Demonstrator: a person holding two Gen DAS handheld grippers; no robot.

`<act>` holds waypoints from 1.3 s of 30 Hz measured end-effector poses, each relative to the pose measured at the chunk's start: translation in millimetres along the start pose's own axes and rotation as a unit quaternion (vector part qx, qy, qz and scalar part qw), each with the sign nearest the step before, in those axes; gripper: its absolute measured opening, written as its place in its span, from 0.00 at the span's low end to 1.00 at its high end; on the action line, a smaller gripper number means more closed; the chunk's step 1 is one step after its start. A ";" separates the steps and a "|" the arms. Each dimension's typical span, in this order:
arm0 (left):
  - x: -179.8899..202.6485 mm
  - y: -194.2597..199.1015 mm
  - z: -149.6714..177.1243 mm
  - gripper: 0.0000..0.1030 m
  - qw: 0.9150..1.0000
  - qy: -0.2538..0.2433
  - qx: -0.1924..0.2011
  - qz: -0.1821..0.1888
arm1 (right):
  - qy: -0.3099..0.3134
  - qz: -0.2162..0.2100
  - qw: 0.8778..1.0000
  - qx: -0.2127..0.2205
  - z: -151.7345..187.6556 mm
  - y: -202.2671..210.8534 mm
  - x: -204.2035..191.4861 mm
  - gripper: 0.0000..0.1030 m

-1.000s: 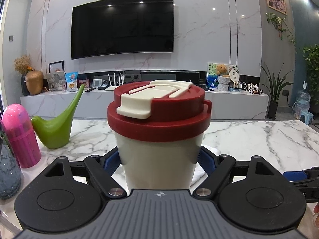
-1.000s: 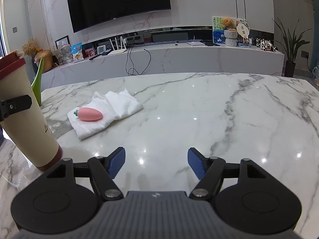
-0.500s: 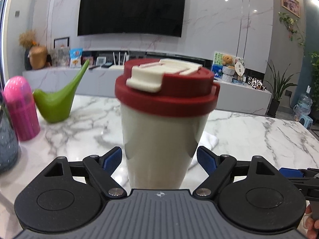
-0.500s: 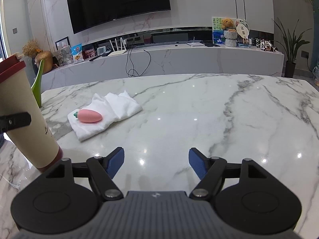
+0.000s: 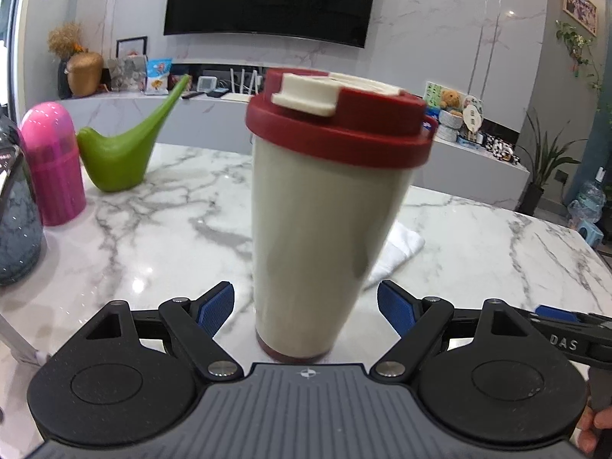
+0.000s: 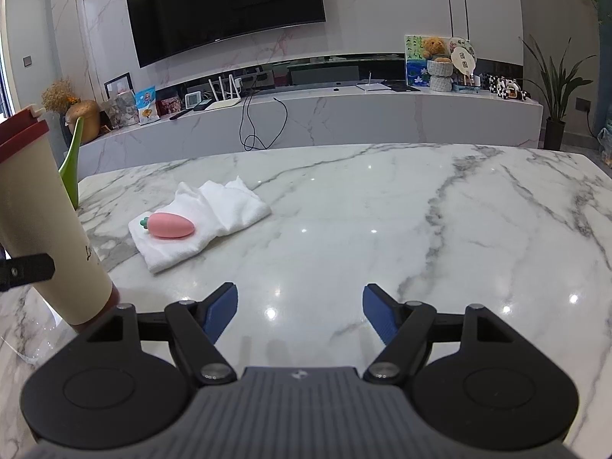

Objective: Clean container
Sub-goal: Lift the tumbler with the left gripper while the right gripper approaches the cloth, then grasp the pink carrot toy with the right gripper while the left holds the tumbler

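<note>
A cream tumbler (image 5: 321,237) with a dark red lid stands upright on the marble table, between the open fingers of my left gripper (image 5: 306,306); the blue pads do not touch it. The tumbler also shows at the left edge of the right wrist view (image 6: 42,222). A folded white cloth (image 6: 214,214) lies on the table with a pink carrot-shaped object (image 6: 170,225) on top of it. My right gripper (image 6: 300,308) is open and empty over bare marble, to the right of the tumbler and nearer than the cloth.
A green watering can (image 5: 122,153), a pink bottle (image 5: 51,164) and a dark glass vase (image 5: 15,214) stand at the table's left. The marble table (image 6: 420,222) stretches right. A TV console runs along the far wall.
My left gripper has opened and let go of the tumbler, then drawn back and lowered, so more of the tumbler's body and its base show. The right gripper has barely moved.
</note>
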State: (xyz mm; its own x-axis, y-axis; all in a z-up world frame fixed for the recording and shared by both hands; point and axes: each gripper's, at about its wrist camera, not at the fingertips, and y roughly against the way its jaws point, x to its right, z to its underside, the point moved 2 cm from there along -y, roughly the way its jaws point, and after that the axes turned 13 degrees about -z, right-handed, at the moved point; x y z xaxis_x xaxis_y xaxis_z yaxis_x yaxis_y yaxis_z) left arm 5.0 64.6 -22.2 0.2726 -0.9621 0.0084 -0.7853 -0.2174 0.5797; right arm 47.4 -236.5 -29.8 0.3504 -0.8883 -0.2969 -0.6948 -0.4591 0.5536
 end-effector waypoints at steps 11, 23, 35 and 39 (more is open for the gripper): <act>13.6 11.0 4.8 0.80 0.999 -0.018 0.023 0.018 | 0.026 -0.059 0.997 0.031 -18.4 -5.3 -12.1 0.73; 15.7 4.7 7.3 0.80 0.999 -0.039 0.029 0.012 | 0.112 -0.124 0.986 -0.001 -40.0 -70.2 -52.0 0.49; 11.5 -3.8 6.0 0.80 0.999 -0.037 0.018 0.013 | 0.210 -0.174 0.960 -0.065 -59.7 -133.6 -79.8 0.42; 9.1 -6.2 5.1 0.80 0.999 -0.031 0.015 0.012 | 0.231 -0.178 0.953 -0.085 -62.1 -146.7 -87.6 0.40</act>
State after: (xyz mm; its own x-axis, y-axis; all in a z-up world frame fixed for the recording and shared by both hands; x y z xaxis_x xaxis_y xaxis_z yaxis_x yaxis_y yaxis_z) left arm 9.5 56.4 -29.9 0.2191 -0.9752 -0.0299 -0.8079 -0.1985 0.5549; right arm 157.7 -92.2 -36.7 0.8110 -0.5689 -0.1363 -0.3825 -0.6920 0.6122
